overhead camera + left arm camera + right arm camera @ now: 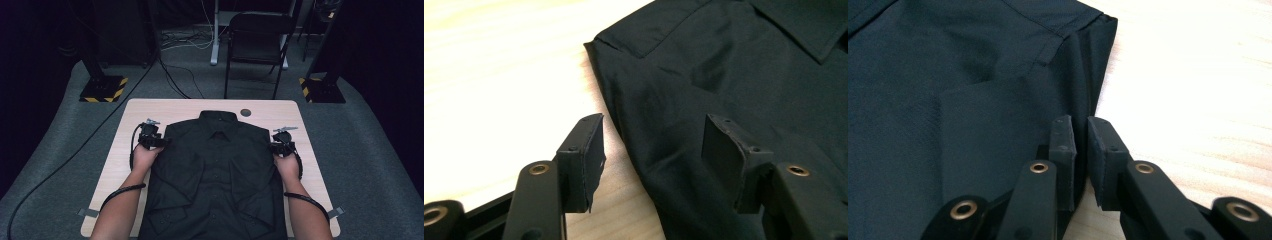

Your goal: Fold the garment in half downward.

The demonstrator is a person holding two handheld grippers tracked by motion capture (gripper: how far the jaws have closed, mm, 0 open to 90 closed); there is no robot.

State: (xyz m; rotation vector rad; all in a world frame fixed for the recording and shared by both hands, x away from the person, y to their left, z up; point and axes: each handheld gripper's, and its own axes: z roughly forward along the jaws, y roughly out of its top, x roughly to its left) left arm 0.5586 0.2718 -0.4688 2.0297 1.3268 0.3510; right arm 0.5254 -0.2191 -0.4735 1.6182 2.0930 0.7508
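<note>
A black button-up shirt (215, 170) lies face up on the light wooden table (135, 112), collar at the far side and sleeves folded across the front. My left gripper (161, 141) sits at the shirt's left shoulder edge. In the left gripper view its jaws (654, 125) stand apart astride the shirt (724, 75) hem, one pad over bare table (499, 75), the other over cloth, neither pressing. My right gripper (273, 147) is at the right shoulder edge. In the right gripper view its jaws (1079, 122) are nearly together, pinching the folded side edge of the shirt (948, 75).
A round grommet hole (245, 112) sits in the table just beyond the collar. Behind the table stands a black folding chair (257, 40). Two posts with yellow-and-black striped bases (102, 89) (320, 90) flank it, and cables run over the grey carpet.
</note>
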